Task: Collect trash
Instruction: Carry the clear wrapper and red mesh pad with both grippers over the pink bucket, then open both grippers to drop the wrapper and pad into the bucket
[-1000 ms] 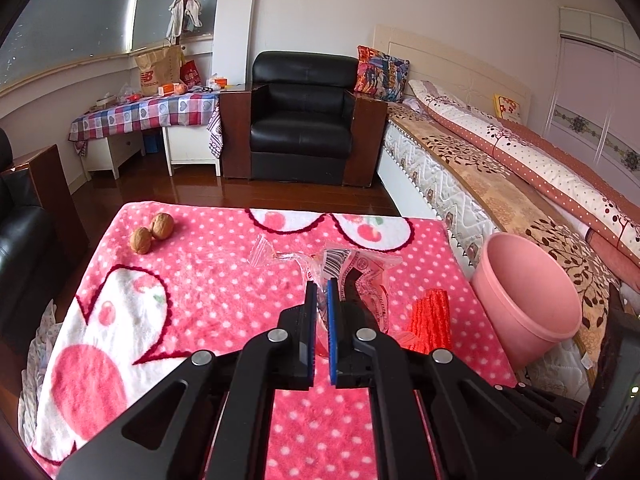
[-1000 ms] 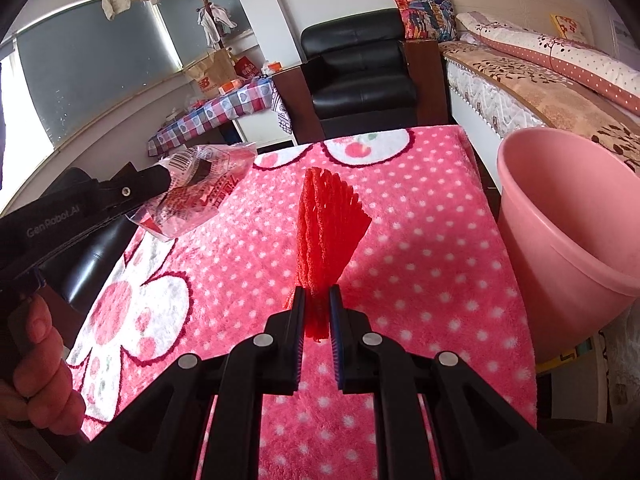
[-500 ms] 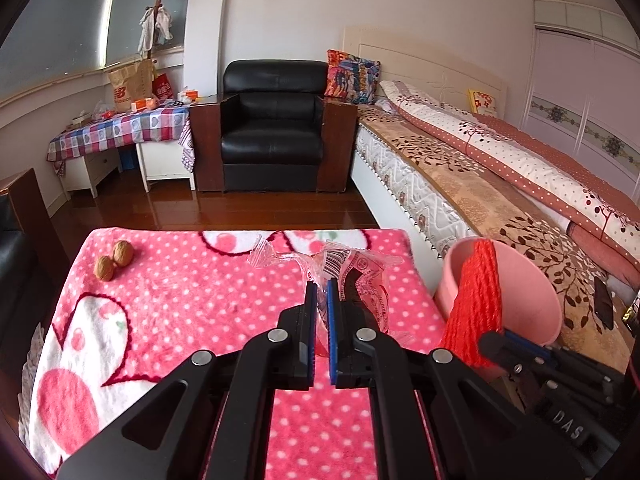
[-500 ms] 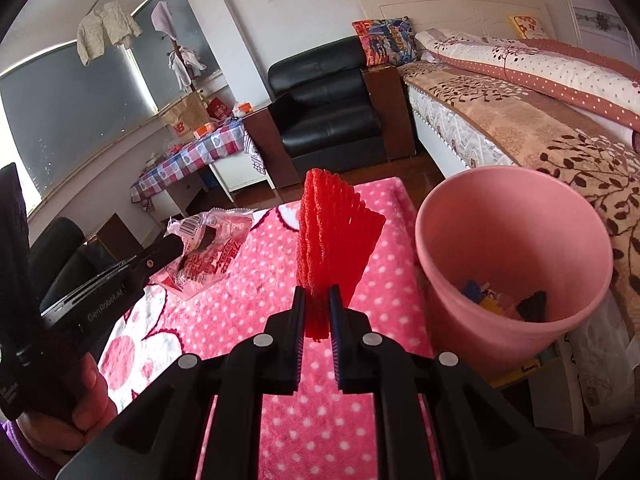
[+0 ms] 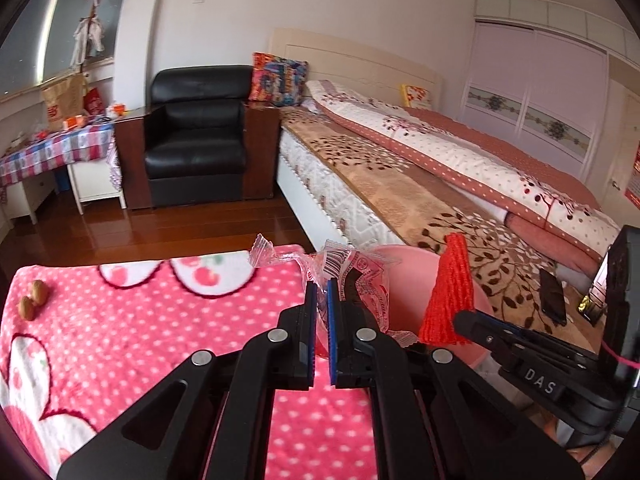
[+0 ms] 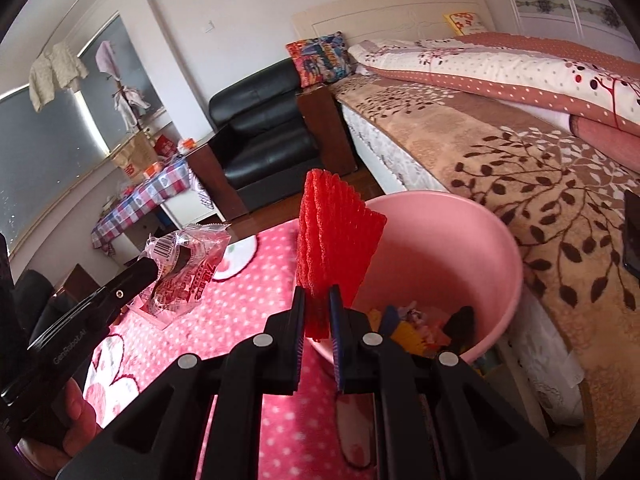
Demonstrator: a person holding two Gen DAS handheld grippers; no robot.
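My left gripper (image 5: 321, 286) is shut on a clear and red plastic wrapper (image 5: 362, 280) and holds it above the right edge of the pink dotted table (image 5: 140, 320); the wrapper also shows in the right wrist view (image 6: 182, 276). My right gripper (image 6: 318, 294) is shut on a red foam net (image 6: 334, 240), held over the near rim of the pink bin (image 6: 460, 248). The net (image 5: 450, 292) and bin (image 5: 404, 296) also show in the left wrist view. Several bits of trash (image 6: 416, 324) lie in the bin.
Two walnuts (image 5: 34, 294) lie at the table's far left. A bed (image 5: 460, 184) runs along the right, behind the bin. A black armchair (image 5: 196, 136) and a checked side table (image 5: 52, 148) stand at the back. A black phone (image 5: 552, 296) lies on the bed.
Both grippers have moved right and up towards the bin with their loads. The red net went from over the table to over the bin's rim; the wrapper is now at the table's right edge.
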